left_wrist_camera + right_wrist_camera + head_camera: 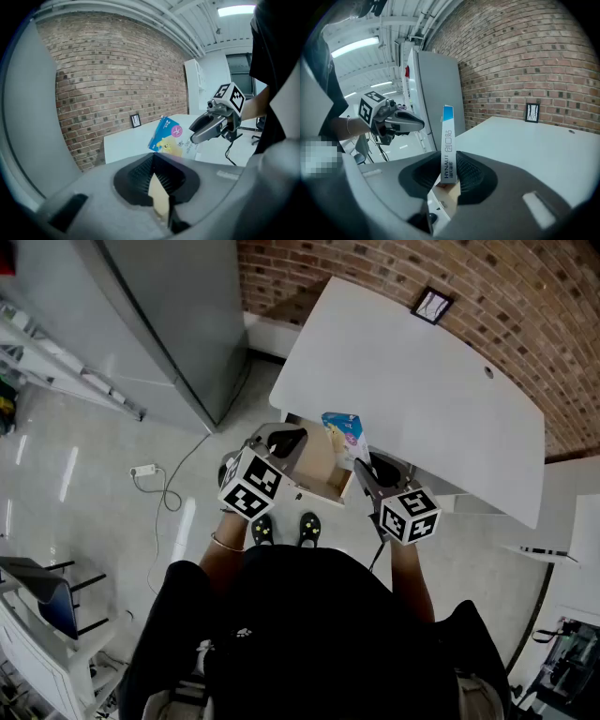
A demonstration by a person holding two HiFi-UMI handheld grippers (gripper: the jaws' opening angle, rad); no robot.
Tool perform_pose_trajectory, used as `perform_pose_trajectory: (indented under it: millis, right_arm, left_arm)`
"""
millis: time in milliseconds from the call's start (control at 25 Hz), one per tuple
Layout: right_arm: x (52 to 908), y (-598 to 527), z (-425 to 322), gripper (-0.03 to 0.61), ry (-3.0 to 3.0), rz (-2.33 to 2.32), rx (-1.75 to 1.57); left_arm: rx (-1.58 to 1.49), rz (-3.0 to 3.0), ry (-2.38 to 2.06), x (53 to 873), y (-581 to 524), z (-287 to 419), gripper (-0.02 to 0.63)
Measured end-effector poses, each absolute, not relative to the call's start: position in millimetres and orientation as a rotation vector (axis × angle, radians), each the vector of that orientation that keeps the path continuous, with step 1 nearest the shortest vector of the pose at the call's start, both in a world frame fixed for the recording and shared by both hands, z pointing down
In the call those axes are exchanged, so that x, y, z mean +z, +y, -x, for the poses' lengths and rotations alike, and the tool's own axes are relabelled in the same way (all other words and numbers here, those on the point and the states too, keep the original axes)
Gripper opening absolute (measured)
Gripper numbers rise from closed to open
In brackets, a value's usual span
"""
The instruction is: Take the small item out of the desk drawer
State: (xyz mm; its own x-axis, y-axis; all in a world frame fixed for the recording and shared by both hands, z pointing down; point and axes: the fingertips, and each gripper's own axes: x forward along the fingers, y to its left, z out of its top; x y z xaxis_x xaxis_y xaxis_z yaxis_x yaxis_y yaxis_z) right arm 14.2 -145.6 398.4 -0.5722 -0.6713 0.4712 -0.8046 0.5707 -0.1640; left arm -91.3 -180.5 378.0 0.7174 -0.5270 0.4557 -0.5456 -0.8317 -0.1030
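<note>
right gripper [450,174] is gripping blue box [447,136] | left gripper [159,180] is sitting clenched, empty | drawer [319,463] at centre is hiding behind grippers

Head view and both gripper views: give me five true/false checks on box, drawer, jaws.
1. The right gripper has its jaws closed on the box. True.
2. The left gripper stands wide open. False: its jaws are together, with nothing held.
3. The drawer is shut. False: it is pulled out from under the desk.
4. A small framed picture stands on the desk near the brick wall. True.
5. The box lies flat on the desk. False: it is held in the air above the open drawer.
</note>
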Motion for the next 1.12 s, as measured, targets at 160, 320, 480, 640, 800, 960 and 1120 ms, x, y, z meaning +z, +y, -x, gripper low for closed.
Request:
perform_pose_trajectory:
  millis: [160,320,480,640,800,960,1120]
  right_arm:
    - [378,-144,-17,0.107,-2.488,-1.239,0.503]
    - [362,-139,-15,0.107,-2.541,-1.269,0.511]
    - [352,-131,-14,0.107,-2.576,-1.280,0.522]
    - [347,-129,-13,0.107,-2.585,-1.294,0.519]
    - [343,-126,-14,0.107,-2.594,-1.309,0.518]
    - [342,-124,-16,0.107,-2.600,-1.311,0.529]
    - [341,-126,-19,0.107,-2.613,-1.312,0.563]
  left_arm:
    - [0.680,-2.908,-0.904,363,-175,91,-0.002]
    - [0.648,-2.933,-0.913,350,-173,91,-0.003]
    - [0.640,-2.958,-0.917,338,-170,88,-0.002]
    - [0.600,-2.967,-0.915,330,-169,89,-0.003]
    - [0.583,-2.966,-0.923,327,-165,92,-0.003]
    - [0.578,-2.960,-0.928,325,-164,94,-0.003]
    - [0.588,-2.964,-0.926,323,-165,92,-0.003]
